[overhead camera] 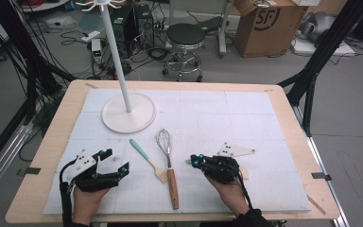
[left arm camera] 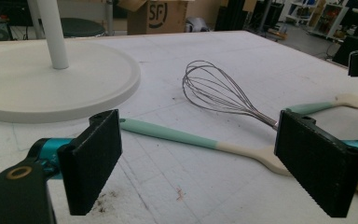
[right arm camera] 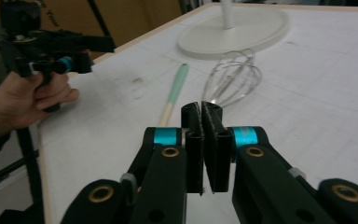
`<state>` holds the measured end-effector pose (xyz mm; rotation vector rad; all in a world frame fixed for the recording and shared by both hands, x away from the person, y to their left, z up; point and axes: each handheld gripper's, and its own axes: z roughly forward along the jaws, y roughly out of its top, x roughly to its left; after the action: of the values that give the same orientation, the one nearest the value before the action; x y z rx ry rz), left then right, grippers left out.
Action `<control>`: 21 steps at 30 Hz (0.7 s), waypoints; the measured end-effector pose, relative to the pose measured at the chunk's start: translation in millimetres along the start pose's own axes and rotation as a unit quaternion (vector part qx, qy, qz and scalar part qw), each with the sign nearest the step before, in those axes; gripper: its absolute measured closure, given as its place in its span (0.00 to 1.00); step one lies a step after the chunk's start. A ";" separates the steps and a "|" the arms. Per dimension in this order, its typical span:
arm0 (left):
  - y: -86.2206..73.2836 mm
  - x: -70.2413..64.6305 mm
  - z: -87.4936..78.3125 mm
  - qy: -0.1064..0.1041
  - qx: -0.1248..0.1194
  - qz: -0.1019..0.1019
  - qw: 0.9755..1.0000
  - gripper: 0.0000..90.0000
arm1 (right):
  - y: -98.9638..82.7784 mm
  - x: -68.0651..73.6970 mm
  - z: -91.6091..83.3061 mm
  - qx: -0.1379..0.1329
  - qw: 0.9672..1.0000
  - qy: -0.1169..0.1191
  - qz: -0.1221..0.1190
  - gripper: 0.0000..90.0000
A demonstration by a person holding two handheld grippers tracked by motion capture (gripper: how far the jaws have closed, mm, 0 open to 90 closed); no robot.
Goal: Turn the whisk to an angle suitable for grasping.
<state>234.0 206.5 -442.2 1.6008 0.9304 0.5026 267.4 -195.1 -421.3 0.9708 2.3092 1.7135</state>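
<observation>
- The whisk lies flat on the white surface, near its front middle. Its steel wire head points away toward the back, and its brown wooden handle runs toward the front edge.
- The spatula lies flat just left of the whisk, slanted. It has a mint-green handle whose end points back and left, and its cream blade sits close beside the whisk's handle; whether they touch is unclear.
</observation>
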 end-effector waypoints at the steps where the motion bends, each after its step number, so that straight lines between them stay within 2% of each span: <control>1: 0.0 0.0 -0.1 -0.001 -0.001 0.000 1.000 0.17 | 0.3 2.2 3.3 0.002 1.000 0.005 -0.001 1.00; 4: -0.2 0.3 0.1 -0.002 0.000 0.000 1.000 0.17 | 1.1 7.7 13.8 0.014 1.000 0.013 -0.005 1.00; 7: 0.1 0.9 1.4 -0.002 0.001 0.002 1.000 0.17 | 3.2 12.0 25.5 0.029 0.999 0.020 0.002 1.00; 15: 0.2 1.2 1.4 -0.004 -0.003 0.001 1.000 0.18 | 17.3 25.1 55.2 0.056 0.998 0.033 -0.012 1.00; 21: 0.3 1.9 0.6 -0.005 -0.005 -0.001 1.000 0.18 | 21.0 32.1 83.8 0.092 0.995 0.039 -0.016 1.00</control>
<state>235.7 207.6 -442.4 1.5923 0.9220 0.4968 287.9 -105.3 -423.7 0.9037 2.5556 1.5770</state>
